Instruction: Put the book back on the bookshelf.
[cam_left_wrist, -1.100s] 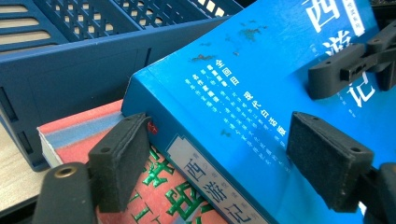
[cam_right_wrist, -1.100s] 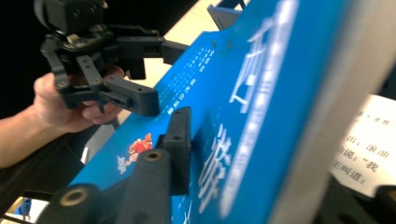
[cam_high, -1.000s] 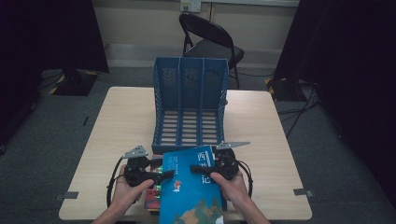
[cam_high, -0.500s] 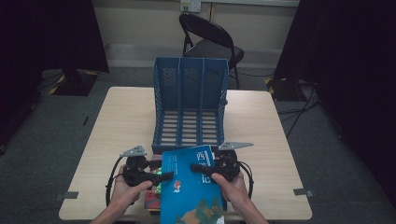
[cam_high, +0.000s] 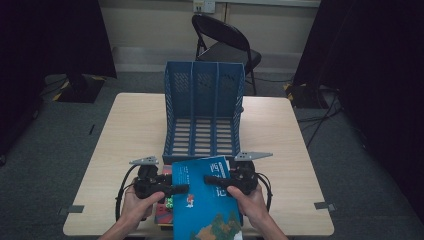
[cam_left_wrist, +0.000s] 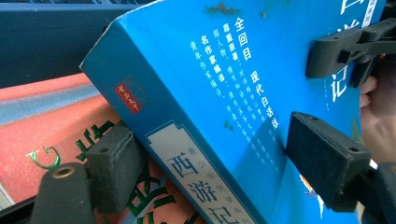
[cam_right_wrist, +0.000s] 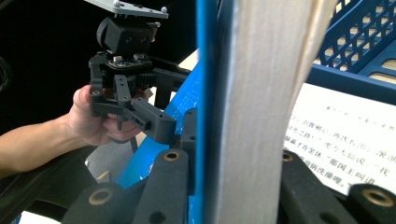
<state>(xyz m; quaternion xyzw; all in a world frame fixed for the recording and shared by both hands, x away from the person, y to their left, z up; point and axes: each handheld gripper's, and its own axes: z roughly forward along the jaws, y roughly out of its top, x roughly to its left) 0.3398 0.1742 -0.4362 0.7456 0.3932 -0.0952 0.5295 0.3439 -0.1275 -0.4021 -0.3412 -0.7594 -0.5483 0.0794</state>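
A thick blue book (cam_high: 205, 200) with Chinese print lies tilted on a stack at the table's front edge, its spine (cam_left_wrist: 187, 154) facing the left gripper view. My left gripper (cam_high: 180, 189) (cam_left_wrist: 219, 163) spans the spine, one pad under it and one on the cover; its jaws have just been closing on the book. My right gripper (cam_high: 210, 179) (cam_right_wrist: 233, 186) is shut on the opposite side, over the cream page edge (cam_right_wrist: 252, 116), and has also been closing. Its finger (cam_left_wrist: 345, 44) lies on the cover.
A blue slotted file rack (cam_high: 204, 100) stands mid-table just beyond the book. A red book (cam_high: 162, 212) (cam_left_wrist: 46, 126) lies under the blue one. A white printed surface (cam_right_wrist: 341, 135) lies beside the right jaws. A black folding chair (cam_high: 225, 40) stands behind the table (cam_high: 130, 135).
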